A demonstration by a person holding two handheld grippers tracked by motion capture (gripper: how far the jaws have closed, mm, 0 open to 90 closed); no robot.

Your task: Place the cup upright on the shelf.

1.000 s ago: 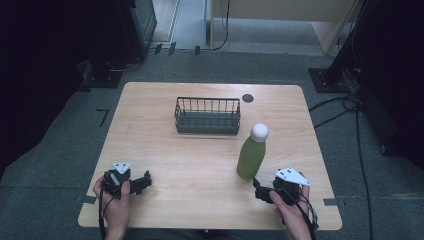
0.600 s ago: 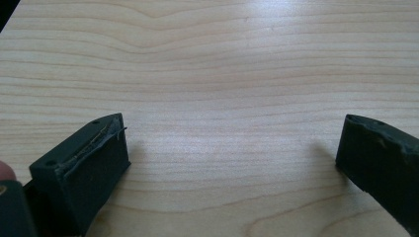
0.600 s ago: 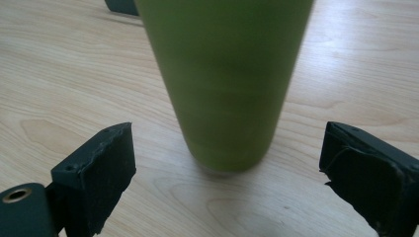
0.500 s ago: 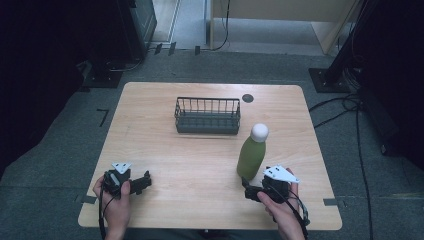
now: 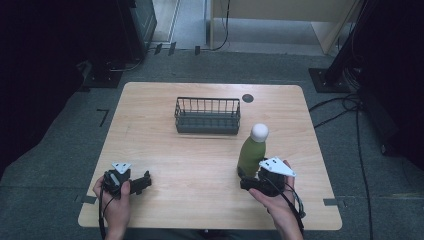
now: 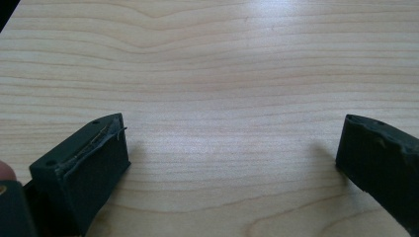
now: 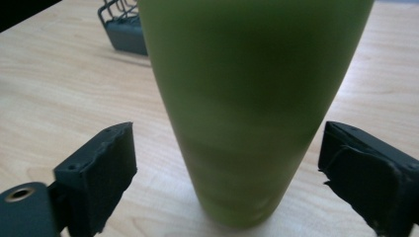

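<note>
I am centring the right claw [image 7: 227,173], jaws apart, around the low body of the bottle [image 7: 247,98], squaring before squeezing, while the left claw [image 6: 232,158] is idling spread over the table [image 6: 222,59].

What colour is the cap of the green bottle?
The cap is white, on the green bottle; the high view shows it best.
</note>
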